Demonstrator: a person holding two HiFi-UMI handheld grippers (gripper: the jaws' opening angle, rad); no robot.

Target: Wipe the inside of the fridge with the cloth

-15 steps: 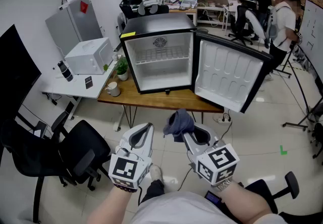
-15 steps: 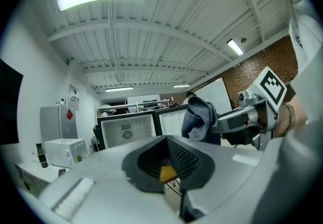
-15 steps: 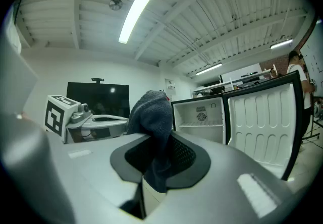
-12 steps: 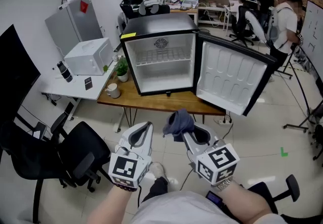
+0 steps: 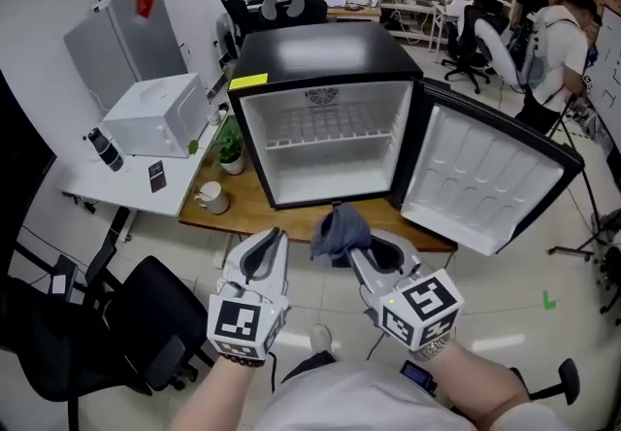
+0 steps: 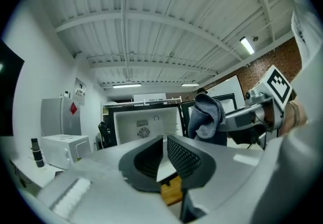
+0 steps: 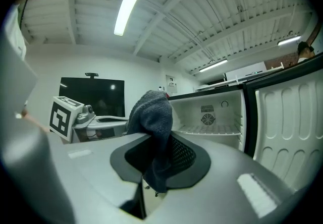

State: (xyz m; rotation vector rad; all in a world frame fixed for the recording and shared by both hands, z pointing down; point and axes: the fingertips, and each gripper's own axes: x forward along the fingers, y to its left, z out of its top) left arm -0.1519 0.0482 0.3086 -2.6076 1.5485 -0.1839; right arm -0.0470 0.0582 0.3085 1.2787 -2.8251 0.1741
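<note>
Holding one cloth [image 5: 340, 230] — one fridge [image 5: 315, 55] open.

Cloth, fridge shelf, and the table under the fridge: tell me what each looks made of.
Cloth: soft knitted or terry fabric, dull blue-grey. It droops limply and shows a fuzzy weave.
Fridge shelf: probably coated wire, white, made of thin parallel bars.
Table: matt brown top with a wood look. Whether it is solid wood or veneer cannot be told.
</note>
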